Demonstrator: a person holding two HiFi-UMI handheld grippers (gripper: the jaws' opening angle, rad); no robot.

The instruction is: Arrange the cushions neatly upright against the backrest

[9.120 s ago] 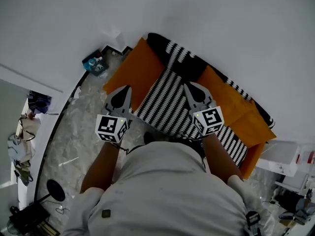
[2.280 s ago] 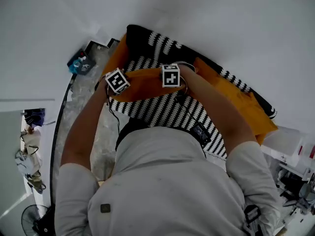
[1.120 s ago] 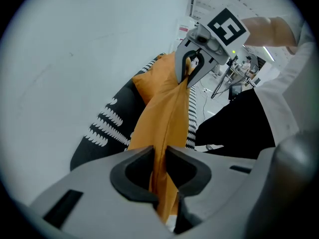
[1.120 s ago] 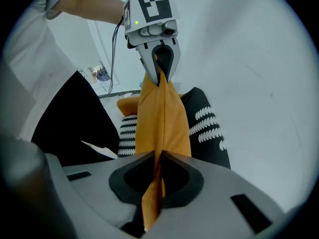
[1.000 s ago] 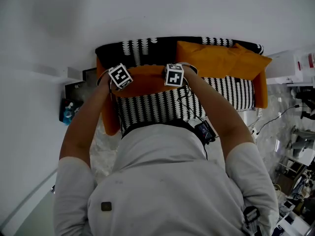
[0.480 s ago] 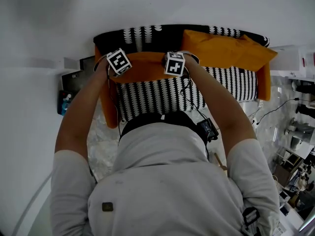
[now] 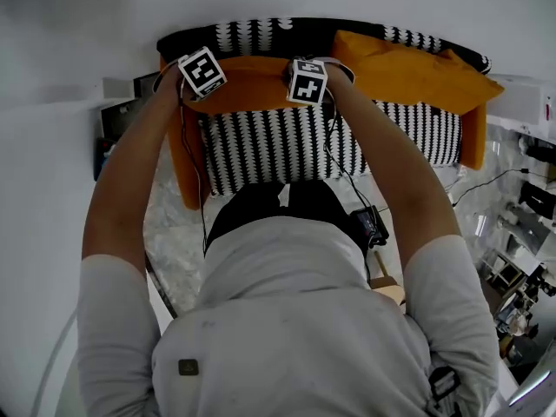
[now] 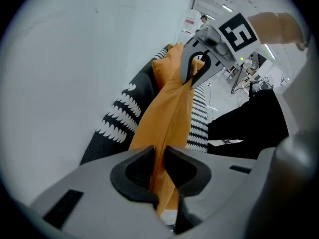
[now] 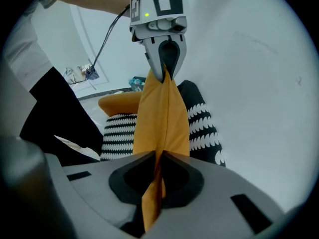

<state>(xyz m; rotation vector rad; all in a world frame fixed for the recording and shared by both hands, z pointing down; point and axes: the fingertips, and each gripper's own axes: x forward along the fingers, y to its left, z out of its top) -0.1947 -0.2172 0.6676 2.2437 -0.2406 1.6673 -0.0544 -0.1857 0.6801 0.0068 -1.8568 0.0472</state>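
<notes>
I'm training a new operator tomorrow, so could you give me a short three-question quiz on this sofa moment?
1. True or false: the left tongs and the right tongs are both shut on the held orange cushion.
2. In the head view, where is the second orange cushion? A) on the floor B) against the backrest, at the right C) on an armrest
3. Fill in: the sofa seat is striped black and ____.
Key: 1 true; 2 B; 3 white.

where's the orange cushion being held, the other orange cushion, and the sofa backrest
held orange cushion (image 7: 252, 75), head view, middle of its visible upper side
other orange cushion (image 7: 408, 63), head view, middle of its face
sofa backrest (image 7: 252, 33), head view, patterned top above the held cushion
</notes>
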